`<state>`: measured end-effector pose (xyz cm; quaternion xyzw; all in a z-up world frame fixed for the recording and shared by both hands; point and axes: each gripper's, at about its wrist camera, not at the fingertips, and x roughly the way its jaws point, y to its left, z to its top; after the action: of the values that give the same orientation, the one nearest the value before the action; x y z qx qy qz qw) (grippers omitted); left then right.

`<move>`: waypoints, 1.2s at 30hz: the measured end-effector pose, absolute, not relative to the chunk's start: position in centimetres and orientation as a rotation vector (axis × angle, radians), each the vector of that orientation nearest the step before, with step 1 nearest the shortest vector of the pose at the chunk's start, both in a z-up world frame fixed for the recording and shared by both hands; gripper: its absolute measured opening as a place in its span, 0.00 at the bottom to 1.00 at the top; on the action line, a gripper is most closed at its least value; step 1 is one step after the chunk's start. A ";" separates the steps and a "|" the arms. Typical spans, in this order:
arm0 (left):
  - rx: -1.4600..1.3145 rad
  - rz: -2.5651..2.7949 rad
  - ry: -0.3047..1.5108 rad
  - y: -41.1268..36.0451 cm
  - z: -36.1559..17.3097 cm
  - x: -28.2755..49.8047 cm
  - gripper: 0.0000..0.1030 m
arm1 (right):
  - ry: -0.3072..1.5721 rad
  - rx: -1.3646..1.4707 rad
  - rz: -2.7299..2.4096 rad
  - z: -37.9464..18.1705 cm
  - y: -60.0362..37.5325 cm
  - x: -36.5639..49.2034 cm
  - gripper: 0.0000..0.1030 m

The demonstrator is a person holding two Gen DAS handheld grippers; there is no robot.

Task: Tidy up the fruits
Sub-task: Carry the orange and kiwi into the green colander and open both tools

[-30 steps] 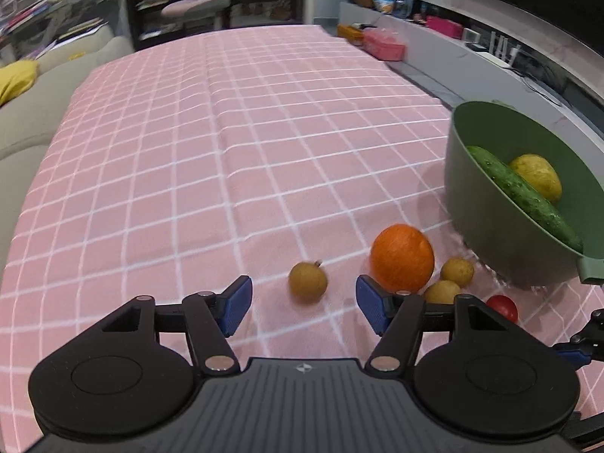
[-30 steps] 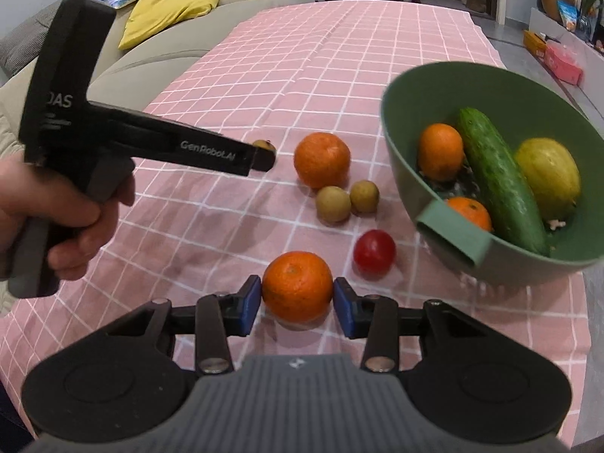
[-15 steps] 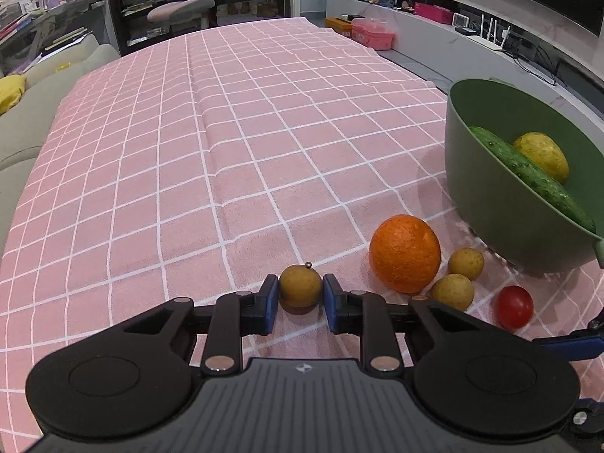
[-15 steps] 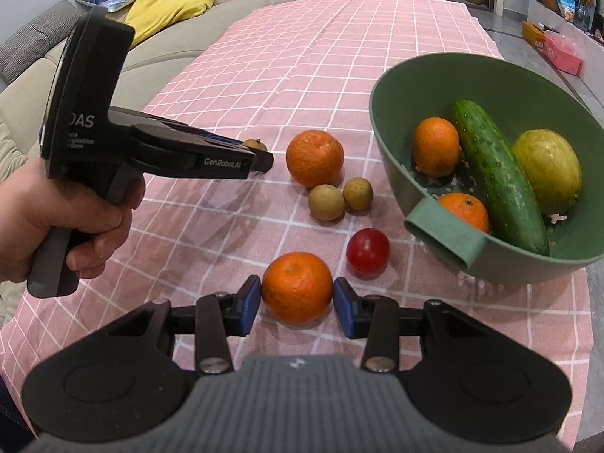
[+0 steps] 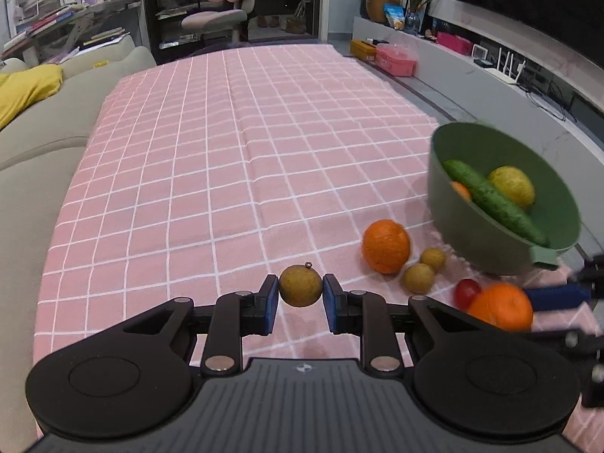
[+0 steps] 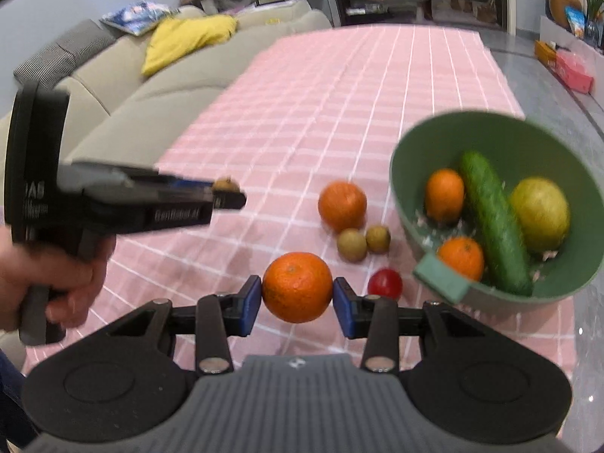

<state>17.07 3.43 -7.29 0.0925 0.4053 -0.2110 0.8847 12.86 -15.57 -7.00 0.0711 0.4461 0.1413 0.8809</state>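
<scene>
My left gripper (image 5: 301, 294) is shut on a small brown round fruit (image 5: 300, 286), held clear above the pink checked cloth (image 5: 226, 158). In the right wrist view that fruit (image 6: 225, 185) peeks out at the left gripper's tip (image 6: 226, 196). My right gripper (image 6: 297, 296) is shut on a tangerine (image 6: 297, 287), also lifted off the cloth. A green bowl (image 6: 422, 143) at the right holds two tangerines, a cucumber (image 6: 494, 222) and a yellow-green fruit (image 6: 540, 213). On the cloth lie an orange (image 6: 342, 205), two small brown fruits (image 6: 352, 244) and a red cherry tomato (image 6: 385, 283).
A person's hand (image 6: 41, 283) grips the left tool's handle at the left edge. A beige sofa with a yellow cushion (image 6: 185, 39) runs along the table's left side. Beyond the table's right edge are the floor and a low shelf with pink boxes (image 5: 396, 62).
My left gripper closed on the small brown fruit and lifted it off the cloth. My right gripper rose with the tangerine it was holding.
</scene>
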 end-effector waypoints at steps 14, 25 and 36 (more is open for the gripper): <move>0.409 -0.644 0.721 -9.1 -4.3 14.8 0.27 | 0.819 0.264 0.089 -2.4 -26.7 15.8 0.37; 0.489 -0.687 0.783 -13.3 -7.3 16.5 0.27 | 0.901 0.383 0.096 -4.8 -28.4 19.1 0.37; 0.493 -0.694 0.800 -12.9 -7.3 15.9 0.27 | 0.963 0.358 0.111 -6.6 -27.0 20.2 0.37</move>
<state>15.94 -12.89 -7.29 0.2328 0.3775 -0.3275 0.8343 20.23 -27.04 -6.64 0.1710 0.4603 0.0530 0.8695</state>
